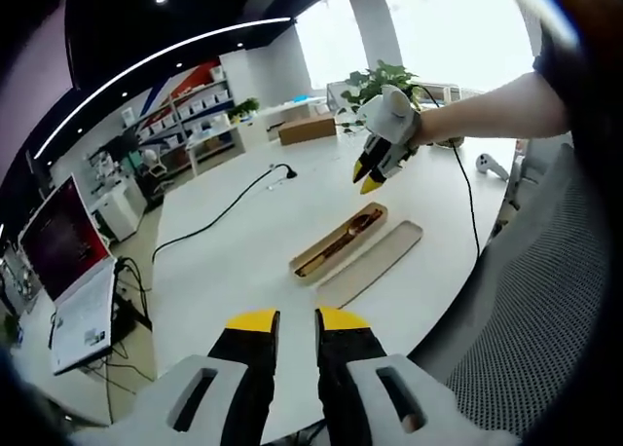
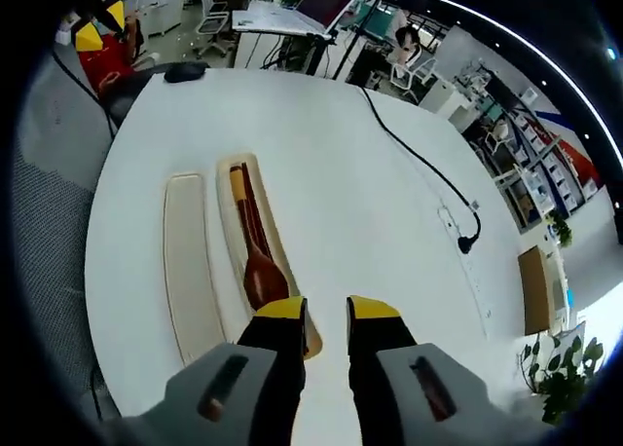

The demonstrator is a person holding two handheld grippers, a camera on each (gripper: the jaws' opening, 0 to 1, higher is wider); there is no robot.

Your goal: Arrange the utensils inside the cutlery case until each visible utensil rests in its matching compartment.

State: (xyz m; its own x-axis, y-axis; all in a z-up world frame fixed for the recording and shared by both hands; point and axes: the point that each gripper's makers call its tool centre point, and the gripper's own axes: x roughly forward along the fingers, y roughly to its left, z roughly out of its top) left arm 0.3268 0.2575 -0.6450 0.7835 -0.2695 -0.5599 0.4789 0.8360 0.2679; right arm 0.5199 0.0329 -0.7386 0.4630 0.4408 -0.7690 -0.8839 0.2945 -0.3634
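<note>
cutlery case [image 2: 255, 234] lies open on the white table [image 2: 370, 193], its lid [image 2: 190, 266] flat right beside it. right gripper view: a wooden spoon [image 2: 258, 266] in the case with a dark utensil alongside, right gripper [image 2: 326, 315] over the case end, jaws slightly apart, holding nothing. left gripper view: left gripper [image 1: 297, 321] jaws apart, empty, well back from the case [image 1: 341, 241]; right gripper [image 1: 375, 168] hangs above the table, a black cable [image 1: 224, 212] runs past.
</note>
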